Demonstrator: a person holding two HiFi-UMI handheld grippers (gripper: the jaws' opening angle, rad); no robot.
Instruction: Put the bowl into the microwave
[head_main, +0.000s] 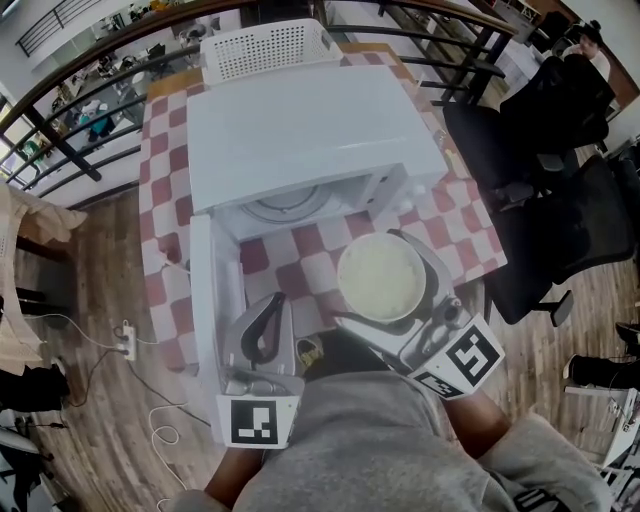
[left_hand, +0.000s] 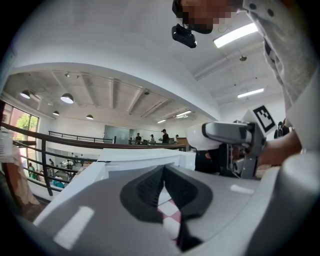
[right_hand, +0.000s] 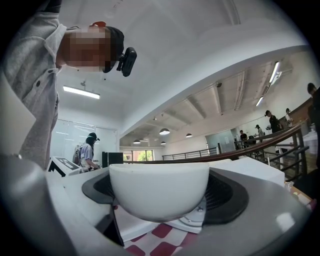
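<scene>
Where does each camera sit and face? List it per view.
Head view: on the head, looking steeply down at microwave, bowl, left gripper, right gripper, grey top.
Left gripper view: on the left gripper, facing the microwave past shut jaws; right gripper alongside.
Right gripper view: behind the held bowl, facing the microwave.
Shared: the microwave.

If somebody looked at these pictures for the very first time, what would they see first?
Probably the big white microwave in the middle of the red-and-white checked tablecloth, with its door swung open to the left. Right in front of the opening, the right claw grips a white bowl, while the left claw beside it is shut on nothing.
</scene>
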